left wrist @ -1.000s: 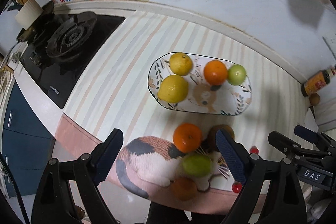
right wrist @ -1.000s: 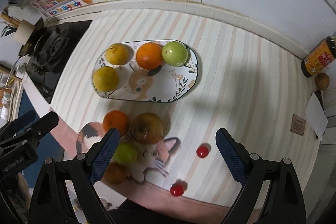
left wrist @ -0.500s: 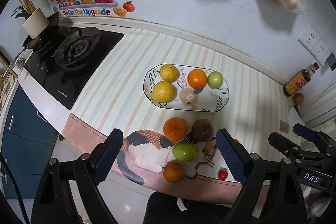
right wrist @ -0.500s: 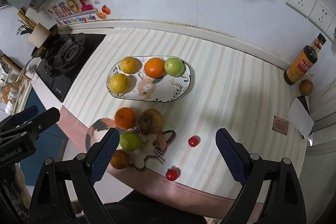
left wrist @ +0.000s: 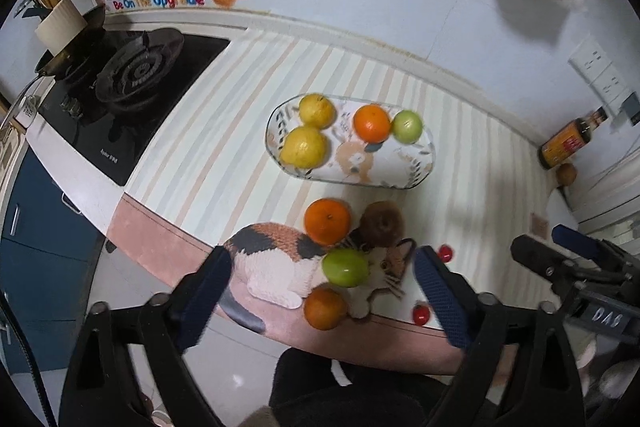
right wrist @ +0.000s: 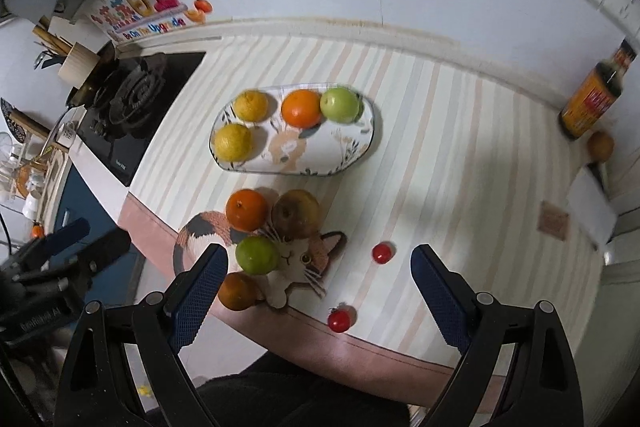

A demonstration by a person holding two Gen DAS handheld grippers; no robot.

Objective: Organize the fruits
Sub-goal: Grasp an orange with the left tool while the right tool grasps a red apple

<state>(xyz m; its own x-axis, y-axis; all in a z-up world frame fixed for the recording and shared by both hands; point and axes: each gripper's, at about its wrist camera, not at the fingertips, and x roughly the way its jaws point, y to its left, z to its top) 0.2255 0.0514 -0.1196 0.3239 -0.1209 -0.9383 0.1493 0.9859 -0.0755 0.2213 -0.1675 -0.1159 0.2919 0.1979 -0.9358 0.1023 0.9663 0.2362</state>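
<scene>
the fingers of the left gripper (left wrist: 322, 281) stand wide apart with nothing between their blue pads, and the fingers of the right gripper (right wrist: 318, 277) are spread just as wide and empty. both hang above the near edge of the striped counter (right wrist: 440, 131). straight ahead of the left gripper's fingers, in the gap between them, a green apple (left wrist: 345, 267) lies on a cat-shaped mat (left wrist: 280, 259), with a small orange (left wrist: 325, 308) just nearer at the counter's edge. a little further out sit a bigger orange (left wrist: 327, 221) and a brown pear (left wrist: 381, 221), side by side and touching the apple. by the left gripper's right finger lie two cherry tomatoes, one (left wrist: 445, 253) just beyond the tip and one (left wrist: 421, 314) beside the pad. from the right gripper the same apple (right wrist: 257, 255) sits by its left fingertip, and the tomatoes (right wrist: 381, 253) (right wrist: 339, 320) lie in the open gap. further ahead of both is an oval plate (left wrist: 416, 163) holding two lemons (left wrist: 303, 147) (left wrist: 317, 111) on its left end and an orange (left wrist: 372, 123) touching a green apple (left wrist: 407, 126) at its far rim. well off to the left is a gas stove (left wrist: 132, 75); far to the right stands a sauce bottle (right wrist: 596, 95) against the wall.
</scene>
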